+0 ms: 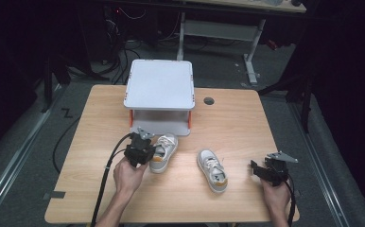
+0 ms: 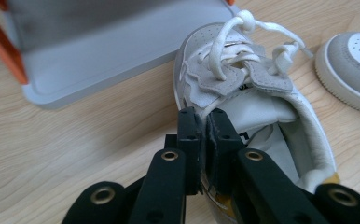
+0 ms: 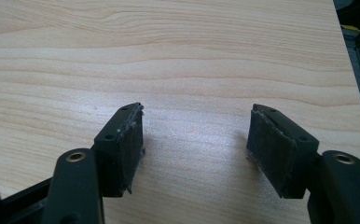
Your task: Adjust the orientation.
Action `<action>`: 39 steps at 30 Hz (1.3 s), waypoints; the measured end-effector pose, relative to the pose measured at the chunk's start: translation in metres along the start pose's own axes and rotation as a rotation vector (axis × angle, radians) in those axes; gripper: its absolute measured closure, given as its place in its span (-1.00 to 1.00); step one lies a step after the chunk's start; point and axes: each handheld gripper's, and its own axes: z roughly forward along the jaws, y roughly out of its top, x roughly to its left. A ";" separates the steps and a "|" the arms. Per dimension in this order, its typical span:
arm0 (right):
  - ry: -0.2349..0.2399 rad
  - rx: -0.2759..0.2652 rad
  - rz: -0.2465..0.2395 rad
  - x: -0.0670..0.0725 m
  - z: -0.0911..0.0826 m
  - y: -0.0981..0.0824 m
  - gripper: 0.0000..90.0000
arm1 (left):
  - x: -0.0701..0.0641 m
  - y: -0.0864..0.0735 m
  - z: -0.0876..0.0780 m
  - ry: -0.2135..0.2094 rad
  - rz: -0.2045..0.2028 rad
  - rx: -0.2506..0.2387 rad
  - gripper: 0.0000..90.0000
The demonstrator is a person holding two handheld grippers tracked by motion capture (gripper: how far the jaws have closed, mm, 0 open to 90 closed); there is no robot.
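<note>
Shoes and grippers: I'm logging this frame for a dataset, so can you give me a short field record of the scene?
left gripper: shut on left shoe's collar
left shoe: on table, in front of shelf
right shoe: on table, untouched
right gripper: open, above bare wood
shelf: grey, orange posts, at the table's far side
table: light wood

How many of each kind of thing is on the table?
Shoes: 2, left shoe and right shoe
Grey shelf stands: 1
Grippers: 2, left gripper and right gripper
Total: 5
</note>
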 end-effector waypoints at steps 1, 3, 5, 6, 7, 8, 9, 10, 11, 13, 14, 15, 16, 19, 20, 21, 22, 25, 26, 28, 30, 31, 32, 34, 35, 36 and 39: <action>0.000 0.000 0.000 0.000 0.000 0.000 -0.21 | -0.003 0.001 0.002 0.003 0.006 0.003 0.89; 0.000 0.000 0.000 0.000 0.000 0.000 -0.21 | -0.009 0.004 0.006 0.005 0.009 0.007 0.89; 0.000 0.000 0.000 0.000 0.000 0.000 -0.21 | -0.016 0.006 0.012 0.003 0.008 0.014 0.89; 0.000 0.000 0.000 0.000 0.000 0.000 -0.21 | -0.018 0.007 0.014 0.005 0.009 0.015 0.89; 0.000 0.000 0.000 0.000 0.000 0.000 -0.21 | -0.018 0.007 0.014 0.005 0.009 0.015 0.89; 0.000 0.000 0.000 0.000 0.000 0.000 -0.21 | -0.022 0.007 0.017 0.009 0.004 0.018 0.89; 0.000 0.000 0.000 0.000 0.000 0.000 -0.21 | -0.024 0.008 0.018 0.014 0.010 0.023 0.89; 0.000 0.000 0.000 0.000 0.000 0.000 -0.21 | -0.027 0.008 0.020 0.022 0.013 0.026 0.89; 0.000 0.000 0.000 0.000 0.000 0.000 -0.21 | -0.030 0.009 0.022 0.028 0.015 0.029 0.89; 0.000 0.000 0.000 0.000 0.000 0.000 -0.21 | -0.035 0.009 0.026 0.040 0.016 0.032 0.89; 0.000 0.000 0.000 0.000 0.000 0.000 -0.21 | -0.037 0.010 0.028 0.043 0.018 0.035 0.88; 0.000 0.000 0.000 0.000 0.000 0.000 -0.21 | -0.039 0.010 0.029 0.041 0.017 0.037 0.88; 0.001 0.000 0.000 0.000 0.000 0.000 -0.21 | -0.042 0.009 0.030 0.041 0.017 0.033 0.87; 0.002 0.000 0.000 0.000 0.000 0.000 -0.21 | -0.044 0.009 0.030 0.016 0.009 0.042 0.84; 0.002 0.000 -0.001 0.000 0.000 0.000 -0.21 | -0.045 0.008 0.030 0.000 0.006 0.045 0.82; 0.002 0.000 -0.001 0.000 0.000 0.000 -0.21 | -0.045 0.008 0.030 -0.017 0.001 0.047 0.80; 0.002 0.001 -0.001 0.000 0.000 0.000 -0.21 | -0.045 0.007 0.030 -0.039 -0.010 0.048 0.78; 0.003 0.001 -0.001 0.000 0.000 0.000 -0.21 | -0.044 0.005 0.030 -0.065 -0.028 0.041 0.75; 0.003 0.000 -0.002 0.000 0.000 0.000 -0.21 | -0.043 0.004 0.030 -0.077 -0.037 0.036 0.74; 0.003 0.000 -0.002 0.000 0.000 0.000 -0.21 | -0.041 0.002 0.030 -0.085 -0.040 0.031 0.74; 0.003 0.000 -0.003 0.000 0.000 0.000 -0.21 | -0.041 0.001 0.030 -0.090 -0.044 0.027 0.73; 0.003 0.000 -0.003 0.000 0.000 0.000 -0.21 | -0.041 0.001 0.030 -0.090 -0.044 0.027 0.73; 0.003 0.000 -0.003 0.000 0.000 0.000 -0.21 | -0.040 0.001 0.030 -0.096 -0.045 0.026 0.72; 0.003 0.000 -0.003 0.000 0.000 0.000 -0.21 | -0.040 0.001 0.030 -0.105 -0.047 0.026 0.64; 0.003 0.000 -0.003 0.000 0.000 0.000 -0.21 | -0.038 0.000 0.030 -0.128 -0.053 0.020 0.64; 0.003 0.000 -0.003 0.000 0.000 0.000 -0.21 | -0.037 0.000 0.030 -0.141 -0.059 0.011 0.55; 0.004 -0.001 -0.005 0.000 0.000 0.000 -0.20 | -0.032 0.001 0.025 -0.164 -0.082 -0.022 0.37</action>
